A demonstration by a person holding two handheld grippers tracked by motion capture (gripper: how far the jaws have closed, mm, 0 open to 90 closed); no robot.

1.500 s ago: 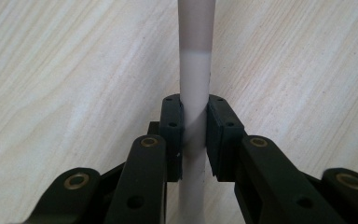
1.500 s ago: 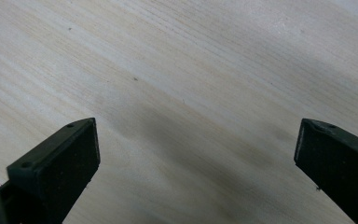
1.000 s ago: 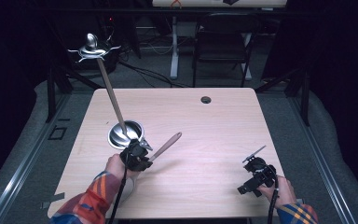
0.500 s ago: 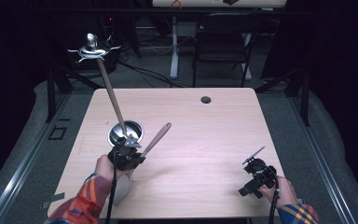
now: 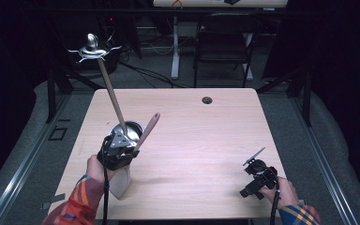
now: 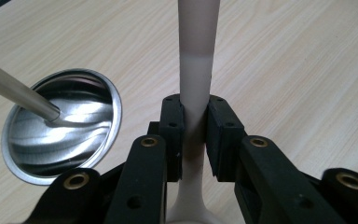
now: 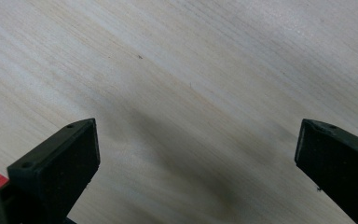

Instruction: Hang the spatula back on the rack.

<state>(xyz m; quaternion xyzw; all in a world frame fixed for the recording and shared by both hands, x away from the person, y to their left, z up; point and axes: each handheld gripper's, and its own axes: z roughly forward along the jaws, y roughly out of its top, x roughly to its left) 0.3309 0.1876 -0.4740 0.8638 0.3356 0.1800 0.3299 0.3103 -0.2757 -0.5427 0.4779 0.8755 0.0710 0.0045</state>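
My left gripper (image 5: pixel 132 146) is shut on the pale handle of a spatula (image 5: pixel 149 129) near the table's front left. The handle slants up and to the right, and the white blade hangs below the hand. In the left gripper view the pads of my left gripper (image 6: pixel 196 133) pinch the spatula's handle (image 6: pixel 198 56) from both sides. A shiny metal bowl (image 5: pixel 132 128) sits just behind that gripper; in the left gripper view the bowl (image 6: pixel 74 135) lies to the left. My right gripper (image 5: pixel 251 184) hovers at the front right, and in its own view it (image 7: pixel 196 158) stands open over bare wood.
A long rod (image 5: pixel 110 96) leans from the bowl up and left to a metal star-shaped head (image 5: pixel 93 48). The wooden table (image 5: pixel 206 140) has a small cable hole (image 5: pixel 207 100) near its far edge. A chair and cables stand beyond it.
My left gripper has moved left and risen with the spatula, whose handle now points more steeply up beside the bowl. The right gripper has stayed put.
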